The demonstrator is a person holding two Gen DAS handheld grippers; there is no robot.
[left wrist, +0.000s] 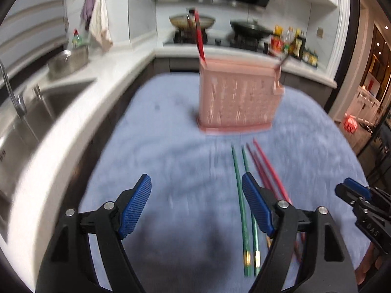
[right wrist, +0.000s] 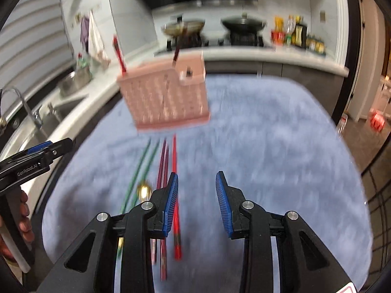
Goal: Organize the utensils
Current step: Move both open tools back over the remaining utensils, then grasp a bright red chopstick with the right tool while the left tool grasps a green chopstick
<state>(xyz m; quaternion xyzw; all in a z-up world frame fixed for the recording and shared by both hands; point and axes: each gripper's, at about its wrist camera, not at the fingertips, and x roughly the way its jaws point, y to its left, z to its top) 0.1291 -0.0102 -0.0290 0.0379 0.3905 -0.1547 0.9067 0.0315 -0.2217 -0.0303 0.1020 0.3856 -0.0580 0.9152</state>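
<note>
A pink slotted utensil holder [left wrist: 237, 95] [right wrist: 166, 95] stands on the blue cloth [left wrist: 171, 146] [right wrist: 268, 134], with a red chopstick [left wrist: 199, 36] [right wrist: 119, 53] upright in it. In front of it lie two green chopsticks [left wrist: 240, 195] [right wrist: 139, 171], dark red chopsticks [left wrist: 259, 168] [right wrist: 162, 161] and a bright red chopstick [right wrist: 174, 153]. My left gripper [left wrist: 196, 183] hangs open over the cloth, the green pair by its right finger. My right gripper [right wrist: 196, 178] is narrowly open above the cloth. The bright red chopstick lies under it by the left finger, and the pads press on nothing. Each gripper shows at the other view's edge [left wrist: 354, 195] [right wrist: 48, 149].
A steel sink [left wrist: 36, 112] with a tap sits in the white counter to the left, with a metal pot [left wrist: 66, 61] behind it. Woks [left wrist: 249, 28] on a stove and bottles [left wrist: 290, 41] line the back counter. A person's hand [right wrist: 22, 210] holds the left gripper.
</note>
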